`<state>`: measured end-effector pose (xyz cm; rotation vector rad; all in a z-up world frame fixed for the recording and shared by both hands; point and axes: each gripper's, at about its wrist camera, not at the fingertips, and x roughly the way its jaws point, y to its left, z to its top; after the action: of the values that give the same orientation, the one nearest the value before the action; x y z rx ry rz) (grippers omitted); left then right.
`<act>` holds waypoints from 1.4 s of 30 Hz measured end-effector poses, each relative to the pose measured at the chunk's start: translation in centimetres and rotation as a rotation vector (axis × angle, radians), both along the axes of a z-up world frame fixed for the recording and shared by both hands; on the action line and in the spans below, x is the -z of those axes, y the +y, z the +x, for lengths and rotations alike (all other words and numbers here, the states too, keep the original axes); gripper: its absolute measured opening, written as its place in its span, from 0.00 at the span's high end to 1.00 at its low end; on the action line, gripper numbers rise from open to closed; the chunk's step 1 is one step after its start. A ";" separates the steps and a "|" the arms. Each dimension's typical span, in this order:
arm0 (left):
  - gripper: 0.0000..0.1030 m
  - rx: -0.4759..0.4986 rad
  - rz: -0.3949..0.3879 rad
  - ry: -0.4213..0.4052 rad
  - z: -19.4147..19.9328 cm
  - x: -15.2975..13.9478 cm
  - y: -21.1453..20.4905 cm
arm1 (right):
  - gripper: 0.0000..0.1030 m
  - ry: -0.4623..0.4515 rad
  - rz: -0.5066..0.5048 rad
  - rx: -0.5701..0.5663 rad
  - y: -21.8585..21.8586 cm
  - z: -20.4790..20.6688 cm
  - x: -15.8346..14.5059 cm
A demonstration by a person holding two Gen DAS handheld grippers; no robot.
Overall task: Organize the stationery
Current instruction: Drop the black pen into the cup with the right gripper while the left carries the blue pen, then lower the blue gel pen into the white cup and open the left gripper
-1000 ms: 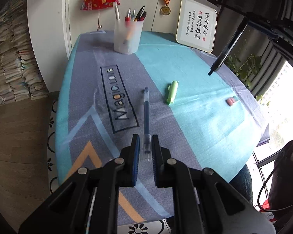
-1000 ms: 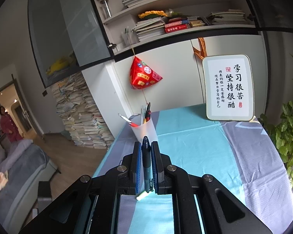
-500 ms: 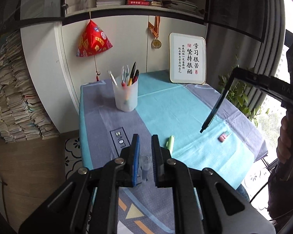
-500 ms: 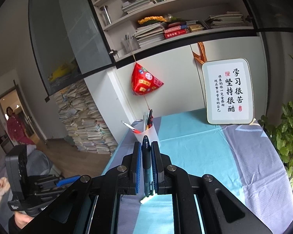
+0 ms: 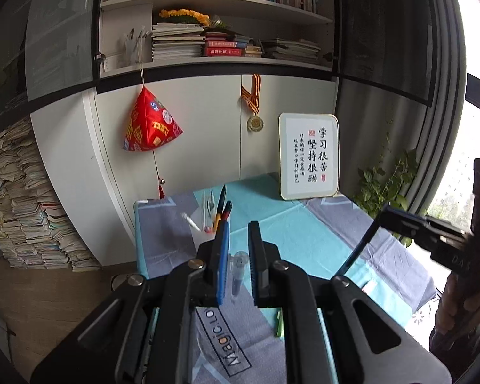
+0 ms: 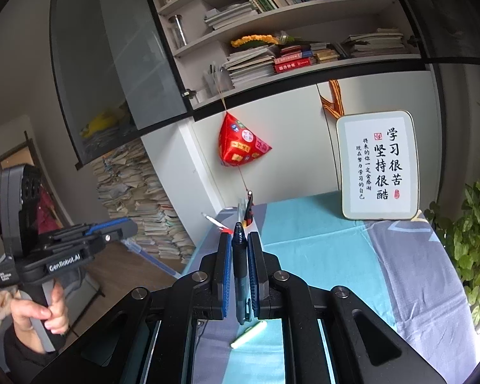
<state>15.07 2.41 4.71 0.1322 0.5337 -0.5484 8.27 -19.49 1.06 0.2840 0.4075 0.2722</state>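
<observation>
My left gripper [image 5: 238, 267] is shut on a clear blue-ink pen [image 5: 238, 272] and holds it raised above the table, pointing forward. My right gripper [image 6: 240, 272] is shut on a dark pen [image 6: 240, 265] held upright; that pen also shows in the left wrist view [image 5: 356, 249], with the right gripper [image 5: 380, 219] above the table's right side. The pen cup [image 5: 212, 220] with several pens stands at the table's far left, partly hidden behind my fingers; its pens show in the right wrist view [image 6: 247, 211]. A green highlighter [image 6: 248, 334] lies on the cloth below; it also shows in the left wrist view [image 5: 279, 323].
A framed calligraphy sign [image 5: 308, 155] leans at the back of the table [image 5: 291, 233]. A red hanging ornament [image 5: 150, 126] and a medal [image 5: 255, 123] hang on the cabinet. A plant [image 6: 470, 243] stands at the right edge. Stacked papers [image 5: 19, 211] fill the left floor.
My left gripper has lifted the clear pen off the cloth and tilted up towards the shelves. The right gripper with the dark pen has lowered and moved nearer the cup.
</observation>
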 end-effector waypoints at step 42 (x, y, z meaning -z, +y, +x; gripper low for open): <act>0.90 -0.087 -0.088 0.138 19.8 9.5 -2.4 | 0.89 0.081 -0.123 -0.076 7.7 21.8 6.4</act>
<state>34.86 0.00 -4.75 -0.0126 0.6453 -0.4977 30.06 -11.77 -5.34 0.1598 0.5140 0.3098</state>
